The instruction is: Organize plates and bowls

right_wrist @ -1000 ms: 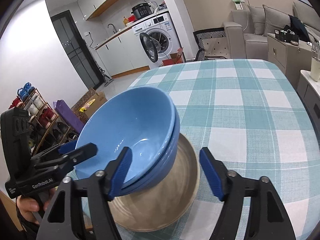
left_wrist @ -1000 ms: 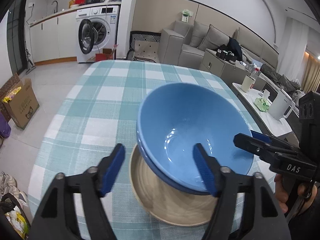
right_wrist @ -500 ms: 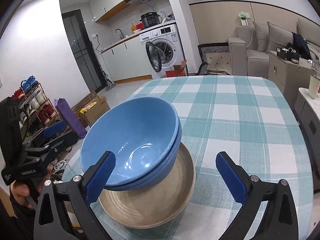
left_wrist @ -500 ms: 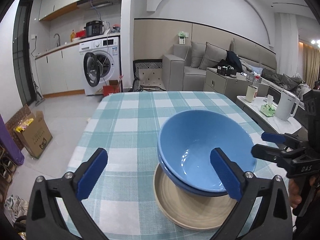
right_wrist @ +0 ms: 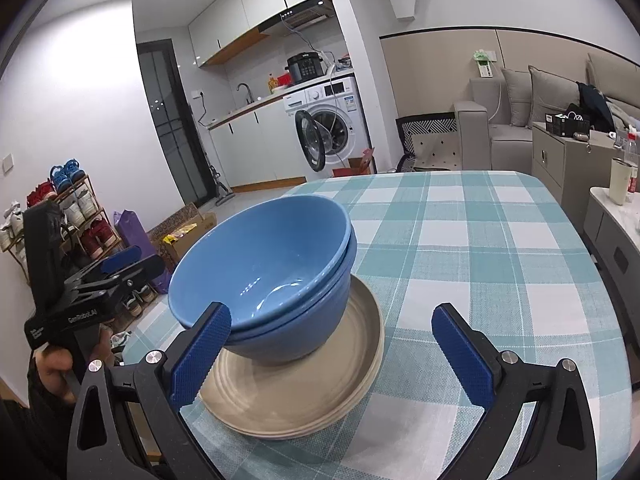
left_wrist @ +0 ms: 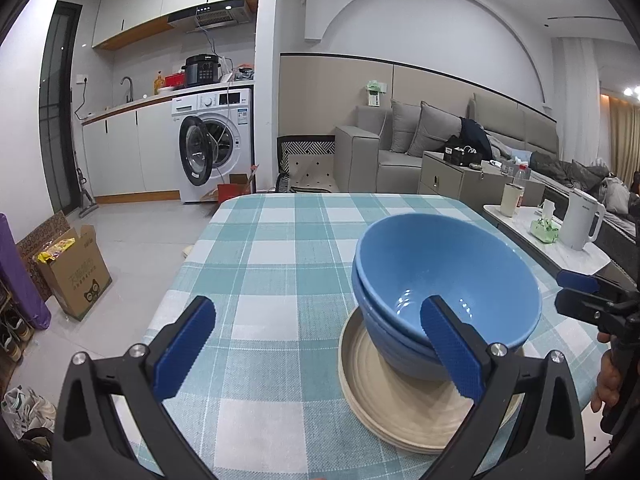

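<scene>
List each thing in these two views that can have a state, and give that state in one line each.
Blue bowls: two nested, upright, empty, resting tilted on the plates.
Beige plates: stacked on the table.
Left hand-held gripper: open, holding nothing.
Right hand-held gripper: open, holding nothing.
Washing machine: door open.

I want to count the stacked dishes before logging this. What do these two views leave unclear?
- Beige plates: edge lines suggest several; exact count too fine in either view.
- Plate centre: hidden under the blue bowls in both.
- Lower bowl's inside: covered by the top bowl.
- Plates' near rim, left wrist view: behind the left gripper finger.
- Table's near edge: cut off.
</scene>
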